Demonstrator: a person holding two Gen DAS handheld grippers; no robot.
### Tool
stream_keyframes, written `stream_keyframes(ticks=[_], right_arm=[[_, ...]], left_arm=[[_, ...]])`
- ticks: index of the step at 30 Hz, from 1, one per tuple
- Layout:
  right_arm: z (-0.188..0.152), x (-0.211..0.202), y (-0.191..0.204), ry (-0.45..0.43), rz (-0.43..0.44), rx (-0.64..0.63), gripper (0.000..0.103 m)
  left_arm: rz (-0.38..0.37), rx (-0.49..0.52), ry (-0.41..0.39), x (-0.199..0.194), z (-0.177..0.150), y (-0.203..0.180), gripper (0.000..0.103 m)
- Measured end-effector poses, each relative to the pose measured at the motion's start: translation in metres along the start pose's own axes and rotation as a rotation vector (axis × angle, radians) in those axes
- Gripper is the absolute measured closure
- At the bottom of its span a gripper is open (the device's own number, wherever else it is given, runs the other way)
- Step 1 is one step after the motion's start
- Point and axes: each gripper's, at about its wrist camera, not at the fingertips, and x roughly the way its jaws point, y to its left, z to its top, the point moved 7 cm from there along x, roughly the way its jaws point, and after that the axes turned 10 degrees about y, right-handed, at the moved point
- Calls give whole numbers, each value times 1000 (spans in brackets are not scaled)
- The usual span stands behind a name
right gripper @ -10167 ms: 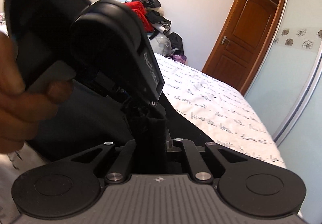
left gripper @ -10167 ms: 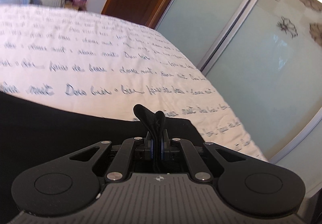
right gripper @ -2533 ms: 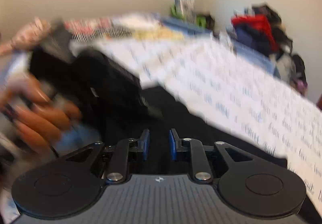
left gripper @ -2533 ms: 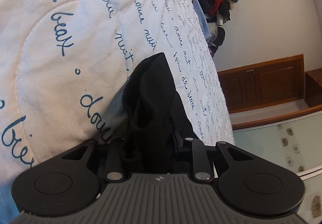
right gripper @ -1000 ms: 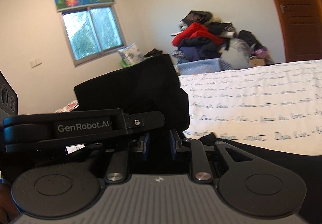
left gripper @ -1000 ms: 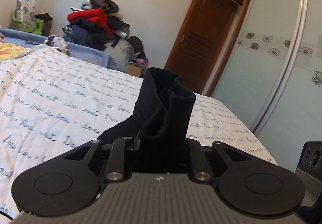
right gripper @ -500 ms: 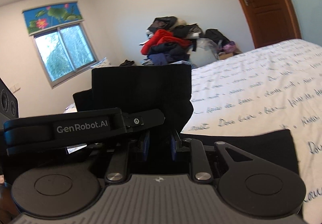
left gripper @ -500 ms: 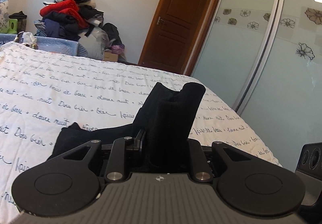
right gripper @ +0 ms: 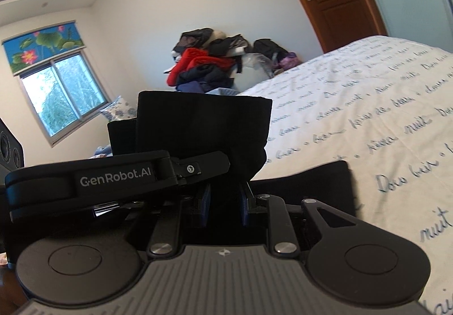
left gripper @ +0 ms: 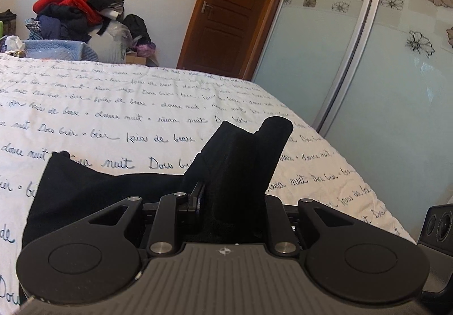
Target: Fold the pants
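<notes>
both claws tilt slightly down, left claw [left gripper: 230, 203] and right claw [right gripper: 223, 203] pinching black pants [left gripper: 243, 156].

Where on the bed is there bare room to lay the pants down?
The bedspread is bare from the pants back to the clothes pile, and right to the bed edge by the wardrobe doors. It is crowded only near the cameras, where both grippers hold the pants.
</notes>
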Motion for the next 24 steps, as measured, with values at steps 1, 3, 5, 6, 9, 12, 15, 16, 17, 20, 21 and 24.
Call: stream_keyframes(ticks=[1, 3, 5, 6, 9, 12, 15, 16, 17, 20, 21, 24], right_arm=[[-1, 0, -3, 5, -5, 7, 82], [-3, 1, -9, 14, -16, 21, 82], [-6, 0, -17, 20, -23, 31, 82], [-7, 0, -19, 22, -25, 37, 82], [-9, -1, -26, 24, -29, 51, 82], [-10, -3, -31, 21, -35, 59, 82], [-11, -5, -35, 23, -47, 63, 82], [-12, -6, -36, 26, -53, 64, 82], [-14, -7, -37, 30, -63, 65, 82], [-16, -9, -40, 47, -92, 65, 81], [-17, -10, -41, 51, -98, 64, 81], [-19, -14, -44, 57, -119, 53, 81]], left_arm=[[1, 3, 8, 4, -2, -1, 79], [4, 10, 21, 9, -6, -3, 79], [9, 17, 29, 15, -9, -5, 79], [11, 19, 32, 17, -9, -5, 79], [16, 25, 37, 22, -11, -9, 79], [20, 34, 40, 24, -11, -12, 79], [20, 42, 51, 28, -13, -14, 79], [19, 47, 57, 30, -14, -15, 78], [18, 50, 65, 32, -15, -16, 78], [7, 47, 88, 38, -19, -16, 75], [4, 50, 91, 39, -20, -17, 72], [5, 71, 99, 41, -23, -21, 68]])
